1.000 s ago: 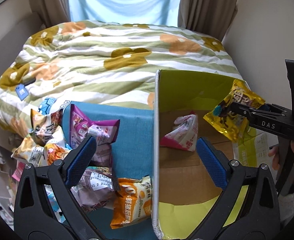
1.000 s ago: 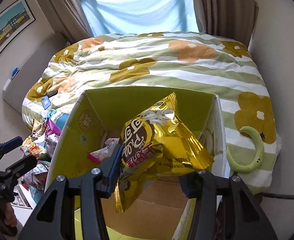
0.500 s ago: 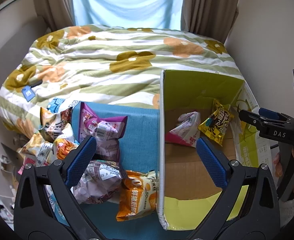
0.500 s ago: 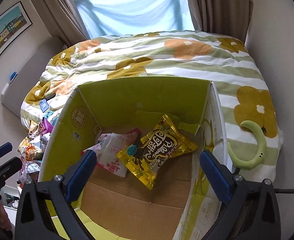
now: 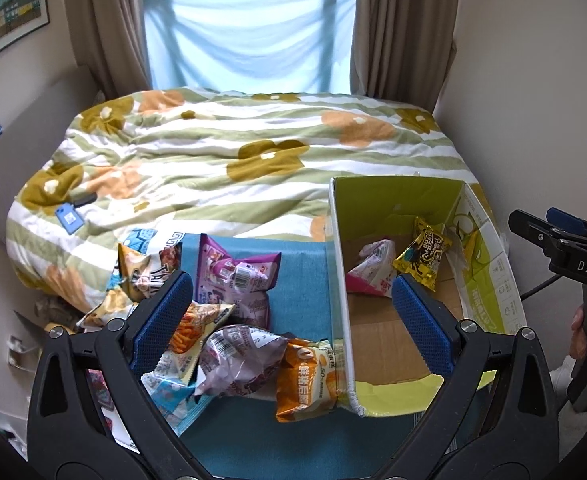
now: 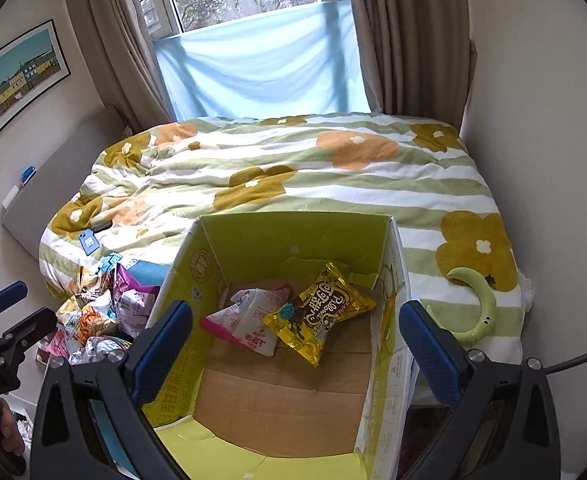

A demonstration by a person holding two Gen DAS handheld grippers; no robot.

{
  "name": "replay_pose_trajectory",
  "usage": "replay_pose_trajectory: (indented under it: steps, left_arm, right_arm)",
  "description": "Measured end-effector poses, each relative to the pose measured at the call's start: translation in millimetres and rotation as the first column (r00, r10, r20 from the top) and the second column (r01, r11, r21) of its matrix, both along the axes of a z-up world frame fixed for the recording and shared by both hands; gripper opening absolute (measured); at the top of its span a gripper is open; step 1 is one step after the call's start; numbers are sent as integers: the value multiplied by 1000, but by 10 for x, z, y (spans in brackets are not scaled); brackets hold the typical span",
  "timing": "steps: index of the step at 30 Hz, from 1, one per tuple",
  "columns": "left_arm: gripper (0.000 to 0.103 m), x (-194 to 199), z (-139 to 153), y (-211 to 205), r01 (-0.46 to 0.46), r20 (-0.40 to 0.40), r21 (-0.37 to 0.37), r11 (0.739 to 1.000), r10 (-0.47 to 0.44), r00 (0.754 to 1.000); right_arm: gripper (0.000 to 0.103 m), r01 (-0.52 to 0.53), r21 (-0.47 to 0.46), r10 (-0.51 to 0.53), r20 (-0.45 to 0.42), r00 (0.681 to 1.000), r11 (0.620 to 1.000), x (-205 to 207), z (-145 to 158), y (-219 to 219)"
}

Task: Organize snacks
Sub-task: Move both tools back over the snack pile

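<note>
Reading from the left, most of the work is yet to do: the pile of snack bags (image 5: pixel 197 320) lies heaped on the blue mat (image 5: pixel 301 280) at the foot of the bed (image 5: pixel 233 160), and I count at least half a dozen there, among them a purple bag (image 5: pixel 233 276), a crumpled lilac bag (image 5: pixel 241 364) and an orange bag (image 5: pixel 307 376) that leans against the outer wall of the box; the left claw (image 5: pixel 293 312) hangs over this pile with its jaws wide apart and nothing between them; to the right stands the green cardboard box (image 6: pixel 293 236), open at the top, and only two packets lie on its floor, a pink-and-white packet (image 6: pixel 249 320) and the gold packet (image 6: pixel 321 312), the gold one overlapping the pink one's edge; the right claw (image 6: pixel 295 336) is above the box, its jaws have just been opening and stand fully spread, empty, the gold packet lying loose below; so I judge the task barely begun, two in and the heap left; the box's tall near wall stands between pile and floor and must be cleared on each carry; a blue card (image 5: pixel 69 218) and a green crescent-shaped object (image 6: pixel 477 308) lie on the quilt, well apart from the snacks.
</note>
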State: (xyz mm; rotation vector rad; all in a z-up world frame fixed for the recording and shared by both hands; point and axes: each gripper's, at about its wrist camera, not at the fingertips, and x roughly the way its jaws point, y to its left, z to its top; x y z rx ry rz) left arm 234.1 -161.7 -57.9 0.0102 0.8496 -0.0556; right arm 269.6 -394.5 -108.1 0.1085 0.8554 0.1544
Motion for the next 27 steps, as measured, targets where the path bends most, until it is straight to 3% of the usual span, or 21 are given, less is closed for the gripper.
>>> replay_pose_trajectory:
  steps: [6,12,17,27]
  left_arm:
    - [99,-360,240,501,13,96,15,1000,-14,995]
    - [99,-581,333,1183,17,118,-13,1000,-16,993]
    - [99,-743,248,1741,31,85,-23,999,-29,996]
    - [99,-798,-128,2599,101,3,-56,993,-101,995]
  right_arm:
    - [103,47,-33,-44,99,994,998,-383,333,345]
    - [103,56,-7,-55,138,989,998,-696,504,867]
    - [103,77,-4,-75,152,986,997,-920,510,1312]
    - [103,105,65,-109,71,991,992,-1194,233,2145]
